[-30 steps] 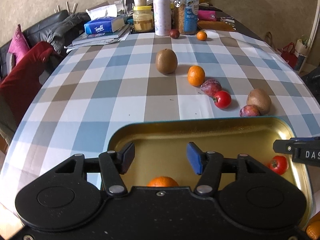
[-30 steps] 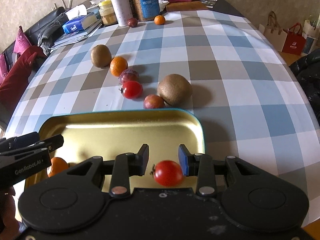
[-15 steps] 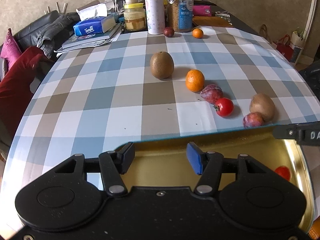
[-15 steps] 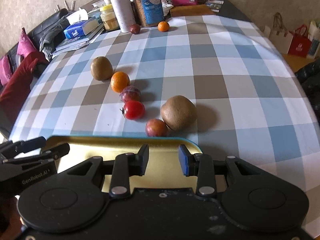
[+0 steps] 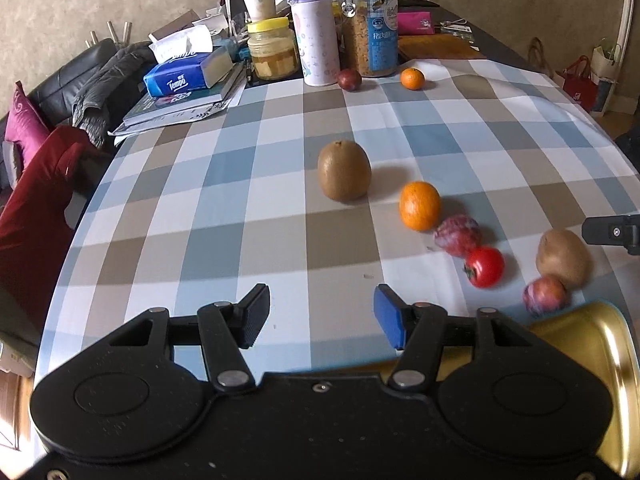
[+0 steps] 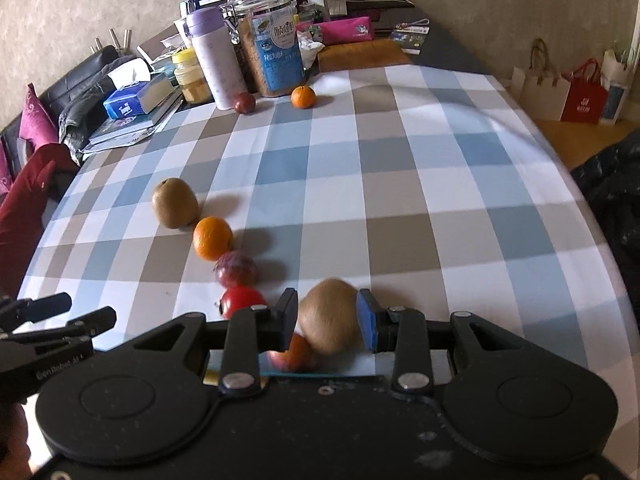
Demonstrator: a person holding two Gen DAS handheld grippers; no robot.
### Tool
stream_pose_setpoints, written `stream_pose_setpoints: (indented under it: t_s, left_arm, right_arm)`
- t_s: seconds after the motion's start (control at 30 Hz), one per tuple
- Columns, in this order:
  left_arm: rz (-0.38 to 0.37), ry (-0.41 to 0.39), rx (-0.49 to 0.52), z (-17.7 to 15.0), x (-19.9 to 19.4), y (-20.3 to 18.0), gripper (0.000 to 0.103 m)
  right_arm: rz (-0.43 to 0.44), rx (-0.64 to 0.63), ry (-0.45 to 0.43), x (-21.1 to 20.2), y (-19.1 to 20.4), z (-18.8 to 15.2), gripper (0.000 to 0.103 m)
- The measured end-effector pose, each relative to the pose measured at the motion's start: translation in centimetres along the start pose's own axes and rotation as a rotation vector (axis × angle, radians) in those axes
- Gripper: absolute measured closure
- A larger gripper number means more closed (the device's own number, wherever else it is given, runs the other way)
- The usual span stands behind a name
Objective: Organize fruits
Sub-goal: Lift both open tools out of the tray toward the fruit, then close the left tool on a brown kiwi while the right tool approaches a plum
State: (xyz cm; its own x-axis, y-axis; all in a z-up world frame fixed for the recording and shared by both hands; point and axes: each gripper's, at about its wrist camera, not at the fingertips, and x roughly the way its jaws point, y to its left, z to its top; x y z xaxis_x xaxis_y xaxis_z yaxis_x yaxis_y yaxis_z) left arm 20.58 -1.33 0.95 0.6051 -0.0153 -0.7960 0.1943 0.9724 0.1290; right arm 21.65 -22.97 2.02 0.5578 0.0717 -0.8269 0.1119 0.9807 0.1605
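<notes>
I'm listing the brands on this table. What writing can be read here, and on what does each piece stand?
"Tempo": blue tissue pack on the stack of books.
"GenRobot.AI", partly legible: left gripper, seen from the right wrist view.
Chinese characters on the blue label of the clear jar: too small to read surely.
Print on the books, pink pouch and red bag: unreadable.
</notes>
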Motion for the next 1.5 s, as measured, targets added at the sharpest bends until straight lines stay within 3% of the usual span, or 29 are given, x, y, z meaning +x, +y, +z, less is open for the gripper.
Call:
stream_pose_setpoints:
  t_s: [0.2, 0.33, 0.87, 1.17, 1.5]
  left_arm:
    - [0.028, 0.003, 0.022, 1.7, 1.4, 0.0, 0.040]
    - [0.019, 0.011, 0.022, 2.9, 2.4, 0.4, 0.040]
    - [-0.013, -0.003, 0.004, 8.2, 6.2, 0.9, 0.040]
    - [-0.073, -0.017, -0.012, 9.6, 8.5, 0.8, 0.040]
    - [-0.157, -0.033, -0.095, 9.3, 10.5, 2.2, 0.037]
  right_arm:
    - [-0.007, -0.040, -0.016, 1.1, 1.0, 1.7, 0.067]
    - [0.030, -0.035, 0.016, 2.1, 1.6, 2.9, 0.067]
    - [0.038, -0.093, 0.033, 4.9, 4.9, 7.7, 0.067]
    - [0.051, -0.039, 0.074, 7.2, 4.8, 9.6, 0.067]
    - [0.001, -0.086, 0.130, 10.0, 6.0, 9.6, 0.067]
